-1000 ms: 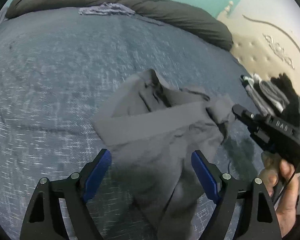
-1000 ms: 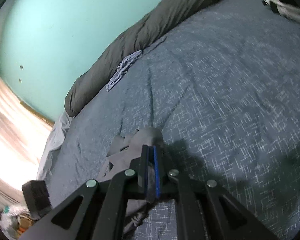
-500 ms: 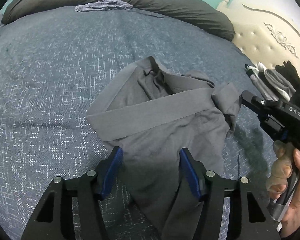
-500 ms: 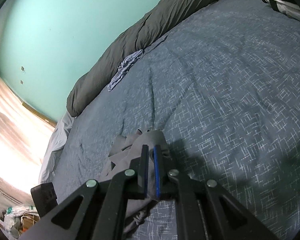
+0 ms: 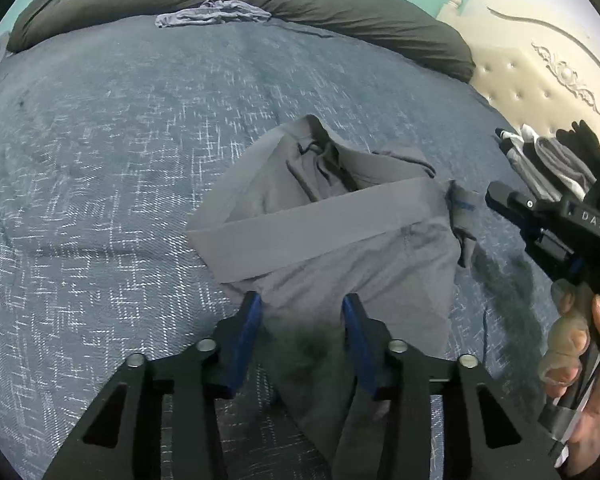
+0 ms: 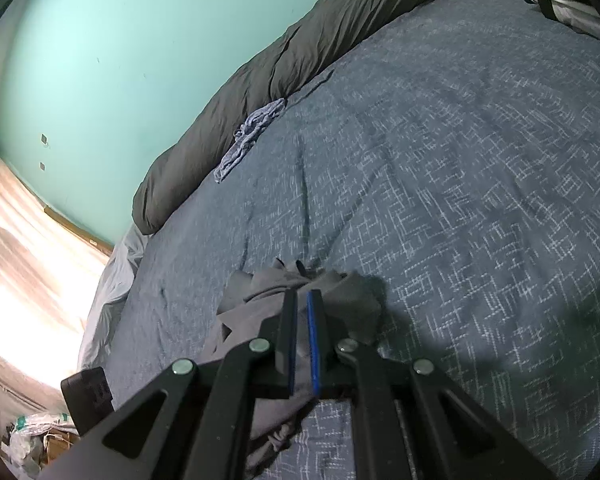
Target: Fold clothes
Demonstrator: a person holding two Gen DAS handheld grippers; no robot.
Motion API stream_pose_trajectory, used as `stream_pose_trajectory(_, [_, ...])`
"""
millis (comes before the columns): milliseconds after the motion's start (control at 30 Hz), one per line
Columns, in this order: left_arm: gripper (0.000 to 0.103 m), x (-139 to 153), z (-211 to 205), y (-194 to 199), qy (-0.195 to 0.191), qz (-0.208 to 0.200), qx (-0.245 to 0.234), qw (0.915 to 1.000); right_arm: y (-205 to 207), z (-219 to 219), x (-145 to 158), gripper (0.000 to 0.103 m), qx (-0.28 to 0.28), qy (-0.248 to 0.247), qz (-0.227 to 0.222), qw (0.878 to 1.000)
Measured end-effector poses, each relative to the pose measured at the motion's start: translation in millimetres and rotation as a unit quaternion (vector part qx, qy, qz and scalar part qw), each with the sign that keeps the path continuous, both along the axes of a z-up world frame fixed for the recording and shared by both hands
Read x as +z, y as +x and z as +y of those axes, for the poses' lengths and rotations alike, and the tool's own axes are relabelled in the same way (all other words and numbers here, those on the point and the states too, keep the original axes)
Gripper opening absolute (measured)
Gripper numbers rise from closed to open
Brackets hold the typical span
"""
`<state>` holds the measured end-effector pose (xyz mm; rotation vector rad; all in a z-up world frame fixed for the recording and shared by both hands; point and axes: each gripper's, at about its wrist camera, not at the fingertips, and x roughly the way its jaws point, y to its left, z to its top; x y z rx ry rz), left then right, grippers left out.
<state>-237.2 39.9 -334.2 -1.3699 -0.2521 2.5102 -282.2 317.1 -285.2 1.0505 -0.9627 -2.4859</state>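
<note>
Two grippers work one grey garment point(image 5: 340, 240) lying crumpled on the blue bed point(image 5: 100, 160). Left gripper point(image 5: 302, 308): jaws closing around the garment's near edge, cloth between them. Right gripper point(image 6: 302, 300): jaws narrow, pinching a fold at the garment's far corner.
</note>
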Motion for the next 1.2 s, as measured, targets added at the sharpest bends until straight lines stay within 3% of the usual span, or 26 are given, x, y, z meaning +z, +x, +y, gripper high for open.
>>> stream_pose_trajectory(200, [0.026, -1.3, -5.9, 3.1, 0.004, 0.004, -0.008, 0.9999, -0.1, 1.0, 0.5, 0.006, -0.003, 0.001, 0.001, 1.0])
stream_pose_trajectory(567, [0.025, 7.3, -6.9, 5.2, -0.004, 0.012, -0.006, 0.9999, -1.3, -4.2, -1.0, 0.006, -0.003, 0.0, -0.003, 1.0])
stream_pose_trajectory(833, [0.01, 8.8, -2.6, 2.6, -0.008, 0.016, -0.011, 0.9998, -2.6, -4.3, -1.8, 0.006, -0.003, -0.001, -0.005, 1.0])
stream_pose_trajectory(900, [0.002, 10.1, -0.7, 1.5, -0.008, 0.018, -0.013, 0.9997, -2.2, -3.6, -1.4, 0.006, -0.004, -0.001, -0.004, 1.0])
stream_pose_trajectory(1200, [0.001, 18.5, -11.8, -0.4, -0.012, 0.033, -0.001, 0.9994, -2.9, -1.5, 0.8, 0.006, -0.01, -0.005, -0.002, 1.0])
